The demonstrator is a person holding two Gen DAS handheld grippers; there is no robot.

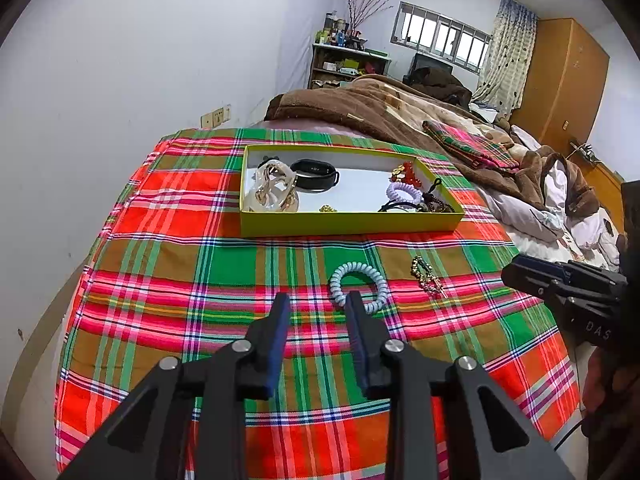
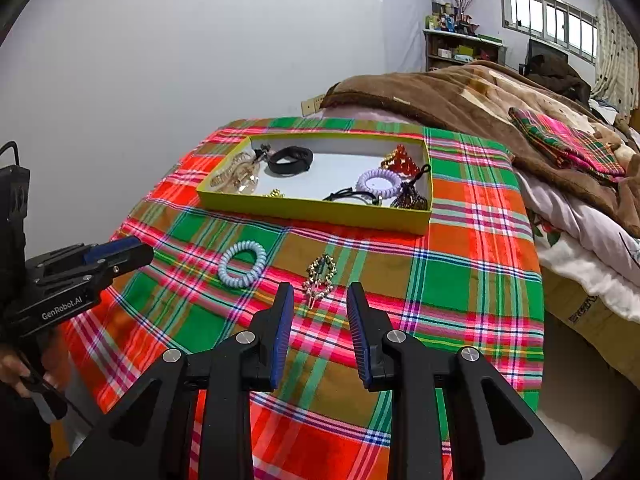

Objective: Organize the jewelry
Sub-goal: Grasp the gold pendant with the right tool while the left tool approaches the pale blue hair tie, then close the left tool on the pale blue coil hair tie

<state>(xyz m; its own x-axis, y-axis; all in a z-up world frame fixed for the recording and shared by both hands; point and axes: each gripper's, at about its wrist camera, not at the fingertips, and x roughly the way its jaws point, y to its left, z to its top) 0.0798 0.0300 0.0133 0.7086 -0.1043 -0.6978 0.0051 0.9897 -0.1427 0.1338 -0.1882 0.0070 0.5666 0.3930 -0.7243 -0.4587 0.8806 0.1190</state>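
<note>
The left gripper [image 1: 317, 300] hangs low over the plaid cloth [image 1: 224, 264] with its fingers spread and nothing between them. The pale blue coil hair tie [image 1: 359, 286] lies flat just beyond its tips, slightly right of centre, its near edge partly hidden behind the right finger. It is a ring with no long axis, so any approach angle should serve, and this gripper is clearly the nearer one to it.

To the right lies the gold hair clip [image 2: 320, 276], long axis running near to far, just ahead of the right gripper [image 2: 320, 300], which is also spread and empty.

Far of both, the yellow-green tray [image 1: 348, 222] holds 2 groups: bracelets and a black band left, hair ties and beads right. Nothing stands between either gripper and its piece.
</note>
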